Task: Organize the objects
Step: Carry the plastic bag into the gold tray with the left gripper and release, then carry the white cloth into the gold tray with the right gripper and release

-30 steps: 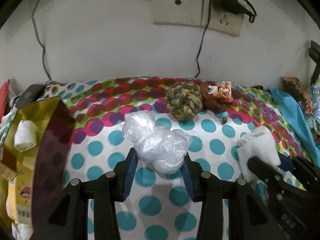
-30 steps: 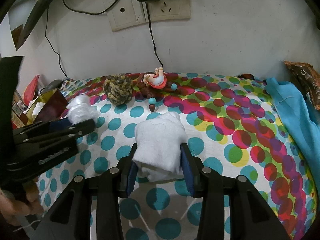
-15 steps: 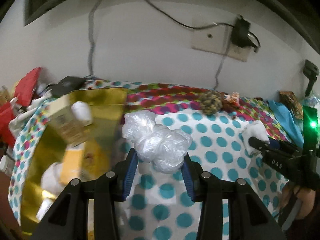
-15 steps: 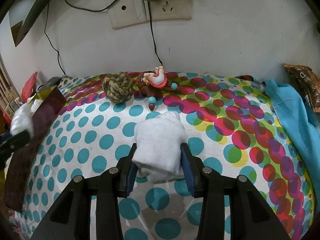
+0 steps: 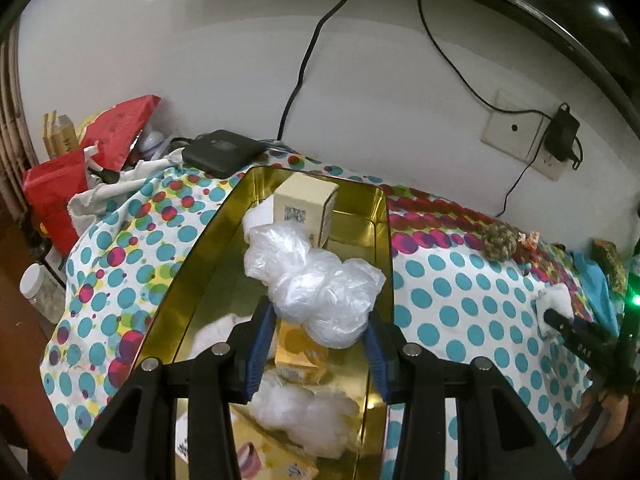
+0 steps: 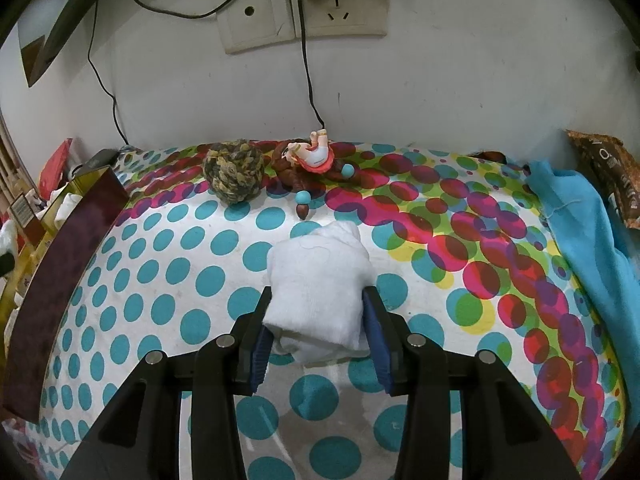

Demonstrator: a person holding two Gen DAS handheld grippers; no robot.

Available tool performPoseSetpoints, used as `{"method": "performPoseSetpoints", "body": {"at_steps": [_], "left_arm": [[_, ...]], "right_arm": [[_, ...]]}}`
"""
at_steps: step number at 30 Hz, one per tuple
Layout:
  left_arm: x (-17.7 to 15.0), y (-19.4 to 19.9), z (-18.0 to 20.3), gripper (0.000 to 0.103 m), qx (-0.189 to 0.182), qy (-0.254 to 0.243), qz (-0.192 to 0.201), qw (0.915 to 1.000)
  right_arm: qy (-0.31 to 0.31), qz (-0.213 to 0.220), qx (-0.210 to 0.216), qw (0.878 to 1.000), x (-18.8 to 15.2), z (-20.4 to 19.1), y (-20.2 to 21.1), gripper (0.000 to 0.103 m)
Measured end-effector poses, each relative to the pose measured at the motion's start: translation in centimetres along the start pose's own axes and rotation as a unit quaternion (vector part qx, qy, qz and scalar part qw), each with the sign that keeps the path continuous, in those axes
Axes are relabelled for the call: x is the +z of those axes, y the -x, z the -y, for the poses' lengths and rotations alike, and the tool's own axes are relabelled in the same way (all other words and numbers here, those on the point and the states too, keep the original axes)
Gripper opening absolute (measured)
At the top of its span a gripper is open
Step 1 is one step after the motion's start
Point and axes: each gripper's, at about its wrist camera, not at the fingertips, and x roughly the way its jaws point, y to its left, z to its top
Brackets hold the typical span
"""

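two hand-held grippers level — left (image 5: 319, 322) pinching plastic bag (image 5: 316, 284), right (image 6: 318, 332) clamping cloth (image 6: 320, 280)

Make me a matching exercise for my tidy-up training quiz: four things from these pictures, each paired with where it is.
Things:
1. crumpled clear plastic bag
2. folded white cloth
3. cream cardboard box
4. olive knitted yarn ball

Places:
A. inside the gold metal tin
B. on the dotted tablecloth near the wall
C. in the left gripper
D. in the right gripper

Pairs: 1-C, 2-D, 3-A, 4-B
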Motion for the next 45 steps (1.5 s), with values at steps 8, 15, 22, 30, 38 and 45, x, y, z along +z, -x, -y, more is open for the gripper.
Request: {"method": "performPoseSetpoints", "body": {"at_steps": [8, 15, 22, 30, 38, 45], "left_arm": [[1.6, -2.2, -1.3, 0.043, 0.007, 0.003, -0.009, 0.9999], [1.2, -3.2, -2.4, 0.046, 0.004, 0.014, -0.023, 0.9996], [0.7, -2.8, -3.1, 0.054, -0.002, 0.023, -0.026, 0.9994], [0.1, -1.0, -3.1, 0.064, -0.007, 0.022, -0.023, 0.9995], [-1.3, 1.9, -2.2, 0.066, 0.01, -0.025, -0.005, 0.9996], [-3.5, 4.5, -2.7, 0.067, 0.02, -0.037, 0.004, 0.9991]], "right_arm": [[0.007, -0.002, -0.009, 1.0, 0.3, -0.5, 0.0, 0.041], [0.011, -0.003, -0.013, 1.0, 0.4, -0.6, 0.0, 0.041], [0.017, -0.005, -0.021, 1.0, 0.3, -0.8, -0.1, 0.041], [0.022, -0.006, -0.027, 0.999, 0.5, -1.0, -0.1, 0.042], [0.048, 0.008, -0.052, 0.997, 0.5, -1.9, 0.4, 0.036], [0.049, 0.029, -0.044, 0.997, 0.3, -2.7, 1.3, 0.035]]}}
